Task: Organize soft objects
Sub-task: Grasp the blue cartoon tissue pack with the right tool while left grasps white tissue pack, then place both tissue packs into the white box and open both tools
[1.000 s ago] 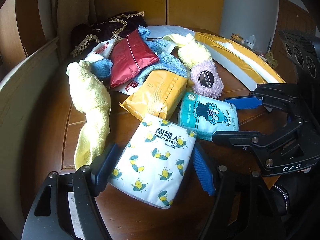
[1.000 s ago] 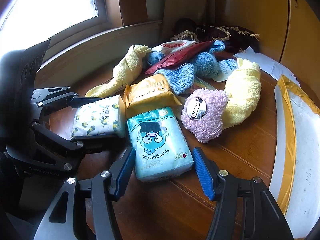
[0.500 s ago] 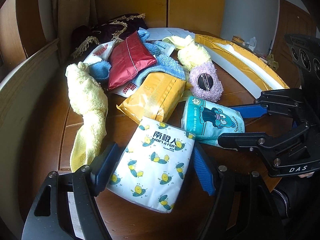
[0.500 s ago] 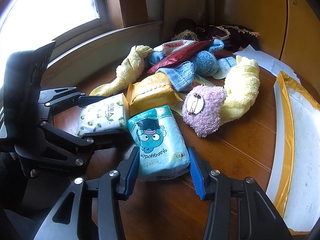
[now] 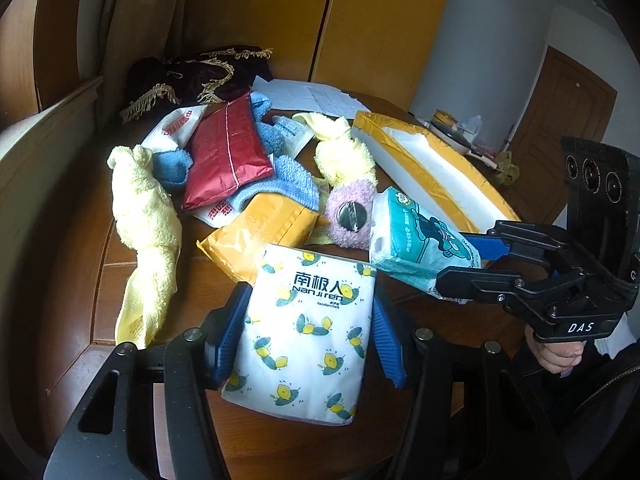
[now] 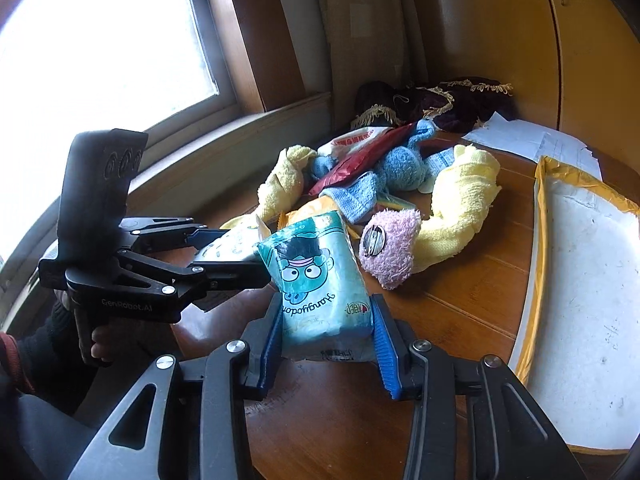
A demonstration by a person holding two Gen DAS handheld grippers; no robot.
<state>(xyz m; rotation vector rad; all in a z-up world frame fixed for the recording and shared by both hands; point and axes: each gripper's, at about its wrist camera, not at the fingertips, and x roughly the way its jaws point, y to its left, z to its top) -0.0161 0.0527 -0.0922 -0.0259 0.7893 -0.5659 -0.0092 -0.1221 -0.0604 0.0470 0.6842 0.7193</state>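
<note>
Grip: left gripper (image 5: 306, 334) clamped lemon pack (image 5: 308, 336) | right gripper (image 6: 326, 330) clamped teal pack (image 6: 318, 280), both lifted just before pile (image 5: 240, 176) | risk: soft packs squashing and slipping, or grippers colliding

In the right wrist view, the white lemon-print tissue pack (image 6: 230, 245) is mostly hidden behind the left gripper (image 6: 236, 254) and the teal tissue pack (image 6: 320, 276). The window (image 6: 100, 40) at upper left is blown out to white. The padded mailer (image 6: 580, 288) runs off the right edge. In the left wrist view, small items (image 5: 460, 128) at upper right are too small to identify, perhaps jars. The orange packet (image 5: 260, 232) lies partly under the blue towel (image 5: 288, 184).
</note>
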